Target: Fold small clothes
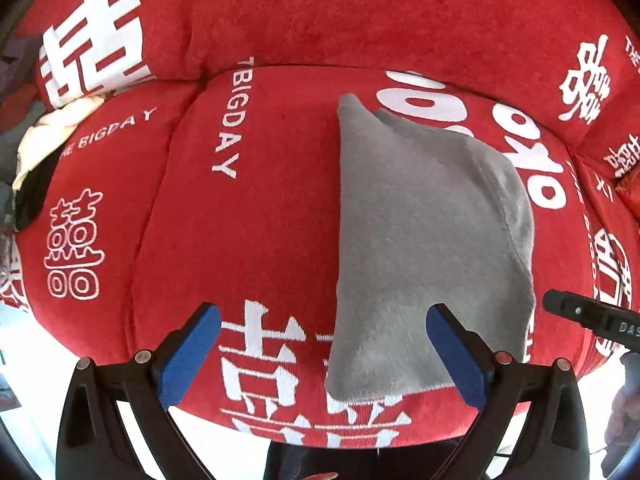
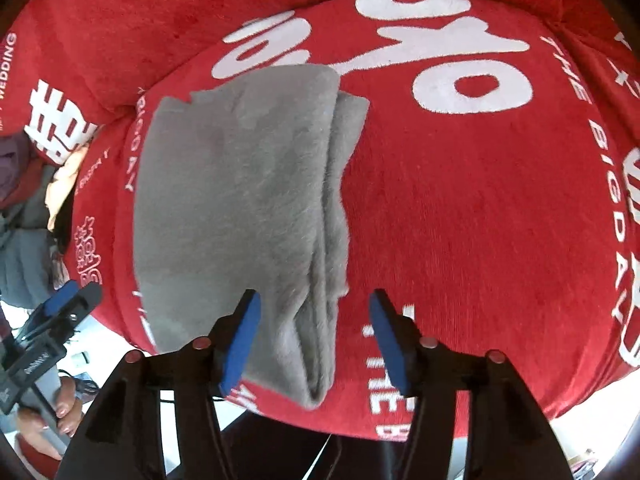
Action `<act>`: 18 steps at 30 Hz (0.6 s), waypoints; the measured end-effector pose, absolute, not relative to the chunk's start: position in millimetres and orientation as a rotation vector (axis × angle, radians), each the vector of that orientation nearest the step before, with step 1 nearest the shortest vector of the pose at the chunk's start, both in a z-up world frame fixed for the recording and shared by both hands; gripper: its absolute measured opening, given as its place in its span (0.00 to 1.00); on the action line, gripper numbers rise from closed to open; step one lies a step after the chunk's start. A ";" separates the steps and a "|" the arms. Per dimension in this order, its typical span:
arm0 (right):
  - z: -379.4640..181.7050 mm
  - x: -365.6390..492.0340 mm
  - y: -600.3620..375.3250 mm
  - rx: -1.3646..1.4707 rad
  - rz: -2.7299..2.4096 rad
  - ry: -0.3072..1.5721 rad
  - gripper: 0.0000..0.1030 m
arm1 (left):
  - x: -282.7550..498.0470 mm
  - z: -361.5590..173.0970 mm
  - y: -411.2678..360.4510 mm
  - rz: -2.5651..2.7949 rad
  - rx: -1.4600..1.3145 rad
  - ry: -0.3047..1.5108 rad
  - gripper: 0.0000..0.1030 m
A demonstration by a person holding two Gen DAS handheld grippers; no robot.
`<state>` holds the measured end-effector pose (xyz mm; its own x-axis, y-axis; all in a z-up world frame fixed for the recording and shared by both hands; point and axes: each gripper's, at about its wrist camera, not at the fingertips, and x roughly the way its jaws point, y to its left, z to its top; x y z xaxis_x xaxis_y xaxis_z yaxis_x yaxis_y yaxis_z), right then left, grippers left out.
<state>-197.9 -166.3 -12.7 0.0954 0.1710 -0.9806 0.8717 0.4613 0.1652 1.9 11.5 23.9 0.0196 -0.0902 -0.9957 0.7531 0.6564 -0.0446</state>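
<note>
The folded grey garment (image 1: 432,240) lies on the red cushion (image 1: 260,220). Both the left gripper (image 1: 324,344) and right gripper (image 2: 314,332) hover with jaws spread, gripping nothing.

Red plush sofa cover (image 1: 280,208): "BIGDAY", "THE BIGDAY", white 囍 characters; right wrist view: "THE BIG DAY", "WEDDING"
Black right gripper (image 1: 592,320): "DAS", rest cut off
</note>
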 end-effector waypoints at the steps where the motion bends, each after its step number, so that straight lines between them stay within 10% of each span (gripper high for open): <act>1: -7.4 -197.0 -164.1 1.001 -0.676 1.399 0.66 | 0.9 27.9 12.0 -0.719 0.604 1.413 1.00; 18: 92.1 -158.9 -110.8 0.893 -0.732 1.355 1.00 | -5.3 112.6 23.8 -0.795 0.614 1.425 1.00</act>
<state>-158.9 -110.8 92.1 0.0961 0.0589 -0.9936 0.8633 0.4920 0.1126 -5.3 23.8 112.6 -0.0266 -0.1117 -0.9934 0.7863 0.6112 -0.0898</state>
